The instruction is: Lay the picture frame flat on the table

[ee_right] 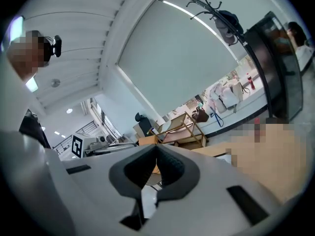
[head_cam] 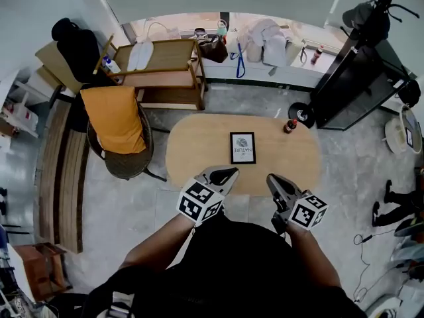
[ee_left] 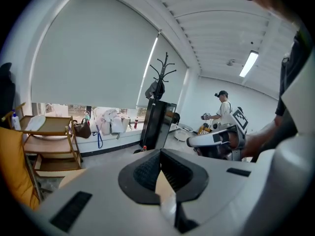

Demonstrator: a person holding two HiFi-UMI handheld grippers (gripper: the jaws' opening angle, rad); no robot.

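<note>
picture frame (head_cam: 242, 148) flat on table (head_cam: 199, 148), print reads "NATURE"

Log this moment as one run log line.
picture frame: flat on table | left tool: shut, empty | right tool: shut, empty

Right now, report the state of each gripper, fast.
Left gripper: closed, holding nothing.
Right gripper: closed, holding nothing.
</note>
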